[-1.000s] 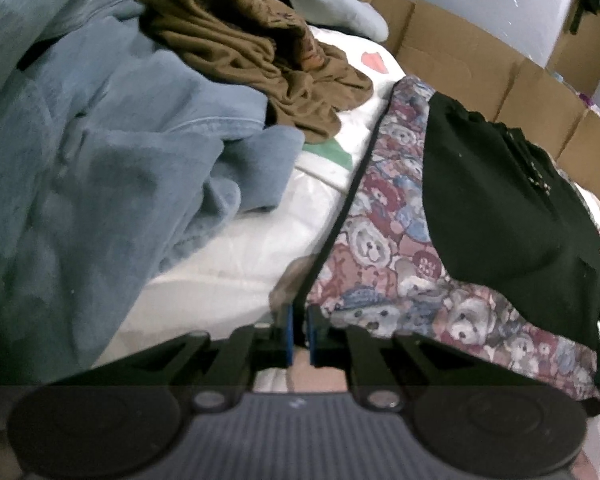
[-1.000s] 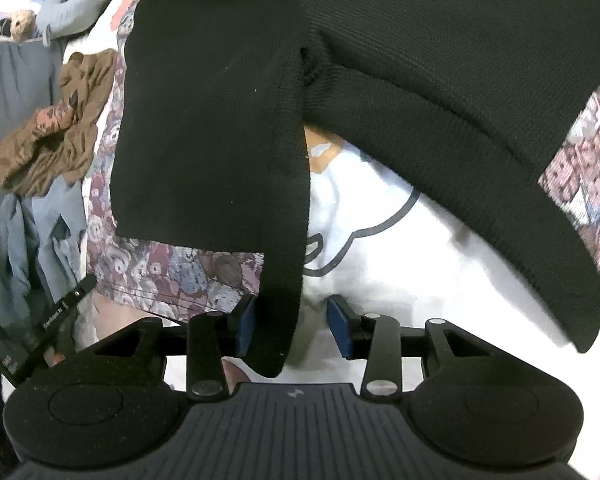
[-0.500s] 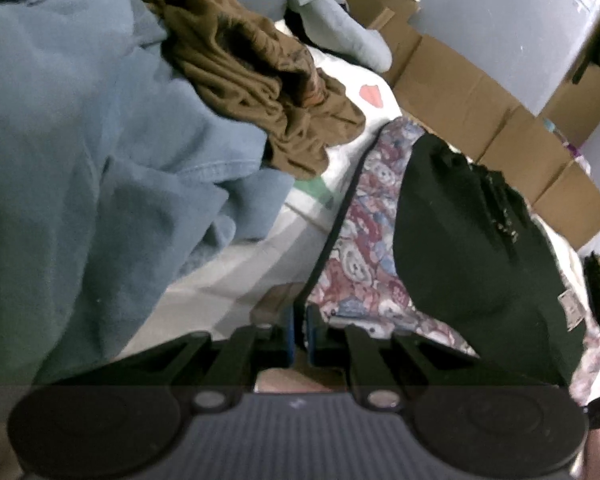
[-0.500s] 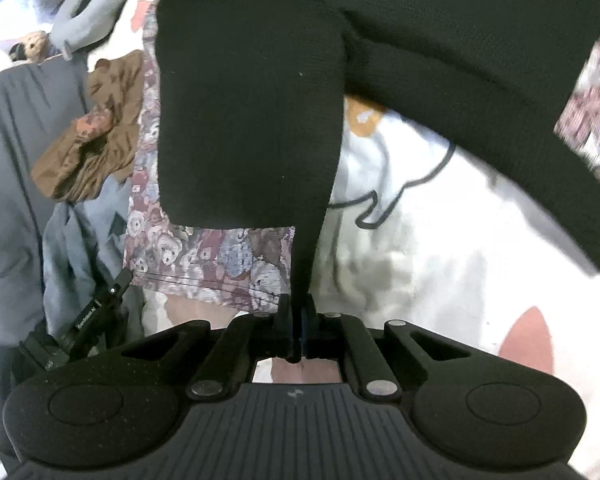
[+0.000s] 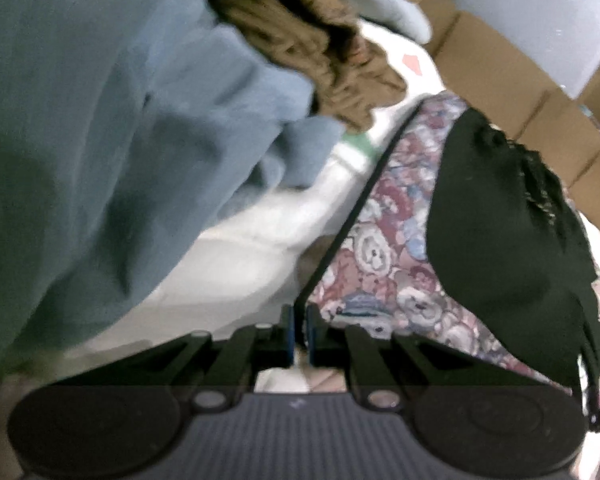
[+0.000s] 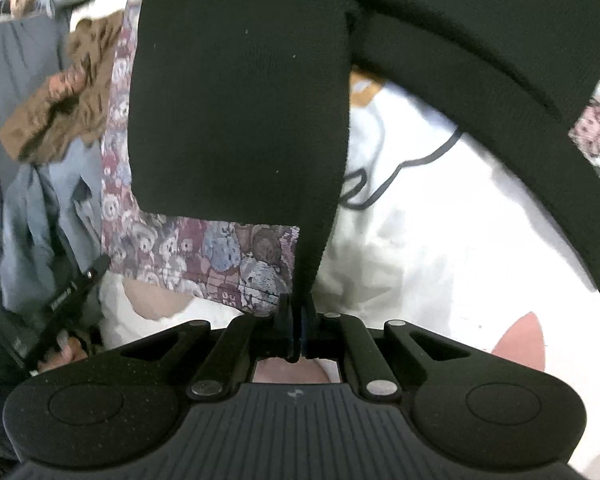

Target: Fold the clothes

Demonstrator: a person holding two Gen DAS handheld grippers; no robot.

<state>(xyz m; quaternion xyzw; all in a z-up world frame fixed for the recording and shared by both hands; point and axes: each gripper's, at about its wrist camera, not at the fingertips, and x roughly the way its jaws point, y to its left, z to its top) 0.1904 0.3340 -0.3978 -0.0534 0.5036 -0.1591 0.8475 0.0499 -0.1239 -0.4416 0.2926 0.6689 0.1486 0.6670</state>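
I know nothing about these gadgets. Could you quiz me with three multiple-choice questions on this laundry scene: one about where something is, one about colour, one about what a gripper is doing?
1. The black sweater lies on:
A. teddy-bear print fabric
B. a cardboard box
C. bare floor

2. The crumpled garment beside the blue clothing is:
A. red
B. brown
C. yellow

3. The right gripper is:
A. wide open
B. holding a hanger
C. shut on the sweater's edge

Answers: 1 A, bear print shows beneath the sweater; 2 B, clearly brown; 3 C, black fabric runs between closed fingers.

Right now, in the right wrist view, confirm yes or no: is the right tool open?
No. The right tool is shut on the hanging edge of the black knit garment, with the fabric pinched between its fingers.
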